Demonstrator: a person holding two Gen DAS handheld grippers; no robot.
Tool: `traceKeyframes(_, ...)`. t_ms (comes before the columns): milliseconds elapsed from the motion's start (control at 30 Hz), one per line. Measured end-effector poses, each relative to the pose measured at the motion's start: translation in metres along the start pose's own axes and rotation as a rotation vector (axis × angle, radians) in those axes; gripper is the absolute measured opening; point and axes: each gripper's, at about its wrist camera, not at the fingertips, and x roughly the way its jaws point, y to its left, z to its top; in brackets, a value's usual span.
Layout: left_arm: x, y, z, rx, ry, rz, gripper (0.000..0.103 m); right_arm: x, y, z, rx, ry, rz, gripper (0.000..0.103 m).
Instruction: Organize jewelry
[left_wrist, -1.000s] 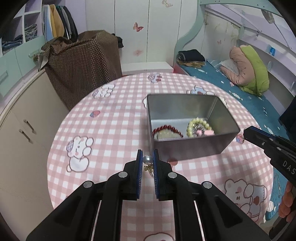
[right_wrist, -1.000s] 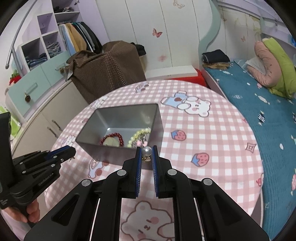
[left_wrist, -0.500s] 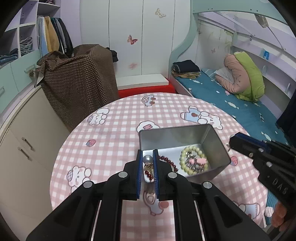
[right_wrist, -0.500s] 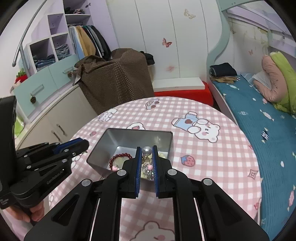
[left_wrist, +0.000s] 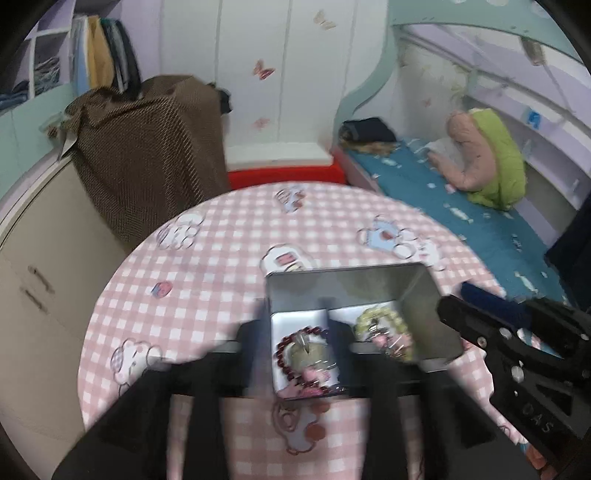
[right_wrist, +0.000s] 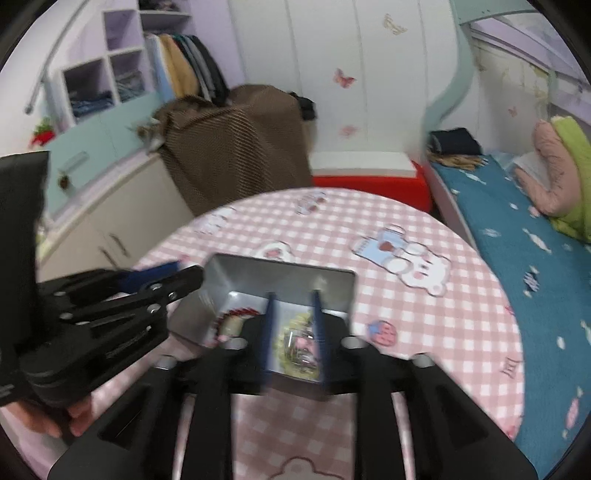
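A grey metal tin (left_wrist: 351, 288) (right_wrist: 280, 273) stands on the round pink checked table (left_wrist: 207, 266). Inside it lie a dark red bead bracelet (left_wrist: 295, 349) (right_wrist: 236, 314) and a pale green pearl bracelet (left_wrist: 384, 325) (right_wrist: 295, 328). My left gripper (left_wrist: 299, 343) hangs open over the tin's left half, above the red bracelet; a small earring lies blurred below it. My right gripper (right_wrist: 291, 332) hangs open over the tin's right half, above the pearl bracelet. Both views are motion-blurred. Each gripper shows in the other's view: the right one in the left wrist view (left_wrist: 517, 350), the left one in the right wrist view (right_wrist: 110, 299).
A brown dotted covered box (left_wrist: 147, 147) stands behind the table on the left, beside beige cabinets (left_wrist: 33, 258). A bed with a blue cover (left_wrist: 461, 206) and pink and green pillows (left_wrist: 487, 158) lies to the right. A red and white step (right_wrist: 365, 173) sits at the back.
Both grippers have opened over the tin and dropped the pearl earrings they held. The jaws now stand wide apart; the earrings are no longer between them.
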Motion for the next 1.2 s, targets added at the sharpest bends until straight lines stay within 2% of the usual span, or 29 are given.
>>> traceKeyframes(33,-0.001,0.001,-0.001,-0.006,-0.005,0.008,0.069,0.0,-0.003,0.0,0.016,-0.002,-0.024,0.079)
traceKeyframes(67,-0.001,0.003,-0.002,-0.01,-0.013,0.013,0.068,-0.003,-0.008,-0.001,0.042,-0.024,-0.039,0.08)
traceKeyframes(133,-0.001,0.007,-0.004,-0.013,-0.01,0.018,0.068,-0.004,-0.013,-0.001,0.055,-0.026,-0.024,0.08)
traceKeyframes(233,0.0,0.01,-0.005,-0.017,-0.001,0.028,0.068,-0.006,-0.016,-0.001,0.051,-0.031,-0.064,0.08)
traceKeyframes(767,-0.018,0.014,-0.01,-0.021,-0.008,0.029,0.069,-0.024,-0.022,-0.004,0.079,-0.049,-0.067,0.08)
traceKeyframes(867,-0.022,0.012,-0.012,-0.031,-0.009,0.037,0.074,-0.03,-0.02,-0.006,0.075,-0.053,-0.068,0.08)
traceKeyframes(1200,-0.044,0.002,-0.023,-0.034,-0.017,0.045,0.08,-0.057,-0.013,-0.015,0.071,-0.081,-0.089,0.08)
